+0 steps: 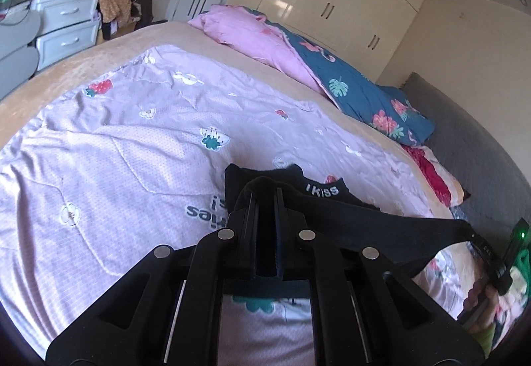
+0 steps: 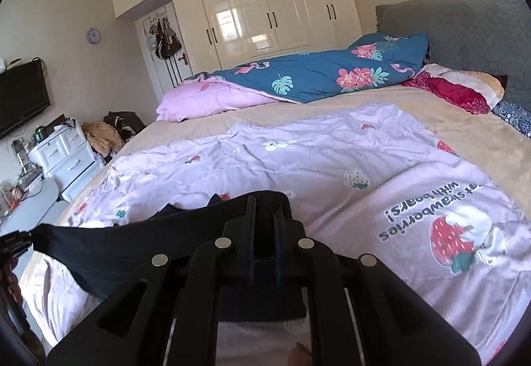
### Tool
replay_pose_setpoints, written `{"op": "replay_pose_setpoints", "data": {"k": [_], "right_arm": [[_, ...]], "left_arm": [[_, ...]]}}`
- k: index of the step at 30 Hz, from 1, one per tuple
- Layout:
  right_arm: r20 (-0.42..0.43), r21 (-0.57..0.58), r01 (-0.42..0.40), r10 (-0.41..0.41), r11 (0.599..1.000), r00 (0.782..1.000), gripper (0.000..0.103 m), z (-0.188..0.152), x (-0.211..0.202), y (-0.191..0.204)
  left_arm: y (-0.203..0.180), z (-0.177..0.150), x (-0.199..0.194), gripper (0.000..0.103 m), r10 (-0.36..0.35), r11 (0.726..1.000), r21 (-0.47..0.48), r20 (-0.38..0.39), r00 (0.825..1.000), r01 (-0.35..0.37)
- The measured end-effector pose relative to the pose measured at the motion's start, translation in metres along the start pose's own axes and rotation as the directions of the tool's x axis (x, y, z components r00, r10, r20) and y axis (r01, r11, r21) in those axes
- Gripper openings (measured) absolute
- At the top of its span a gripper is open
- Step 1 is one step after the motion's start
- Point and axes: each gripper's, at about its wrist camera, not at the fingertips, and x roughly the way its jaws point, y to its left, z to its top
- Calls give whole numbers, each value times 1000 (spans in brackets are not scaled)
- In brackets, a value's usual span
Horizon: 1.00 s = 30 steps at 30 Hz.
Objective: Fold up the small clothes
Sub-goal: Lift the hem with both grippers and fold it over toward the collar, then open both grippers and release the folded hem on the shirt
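Here, the left gripper [image 1: 265, 196] and right gripper [image 2: 264, 206] each pinch the black garment [image 1: 381, 220] marked "KISS", stretched above the lilac quilt [image 2: 332, 160] reading "strawberries".

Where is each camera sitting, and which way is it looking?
Left wrist: on the left hand-held gripper, looking across the lilac quilt to the drawers; the person's other hand shows.
Right wrist: on the right hand-held gripper, looking across the bed to the wardrobe; a fingertip shows.
Shared: the black garment stretched between both grippers, quilt, wardrobe.
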Motion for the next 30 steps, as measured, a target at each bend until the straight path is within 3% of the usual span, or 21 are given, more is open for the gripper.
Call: {"op": "replay_pose_setpoints", "data": {"k": [11, 26, 28, 30], "right_arm": [[-58, 42, 75, -73, 996, 996, 8, 8, 68, -2], [-178, -13, 133, -133, 991, 975, 9, -28, 130, -9], [-161, -62, 146, -155, 987, 975, 14, -30, 128, -2], [-131, -87, 168, -179, 982, 975, 28, -30, 122, 1]], "left_arm": [[12, 15, 59, 2, 61, 998, -22, -16, 998, -61], [27, -2, 114, 3, 93, 995, -31, -78, 993, -95], [26, -2, 111, 5, 116, 993, -18, -64, 991, -117], [23, -1, 102, 6, 132, 991, -6, -32, 991, -132]]}}
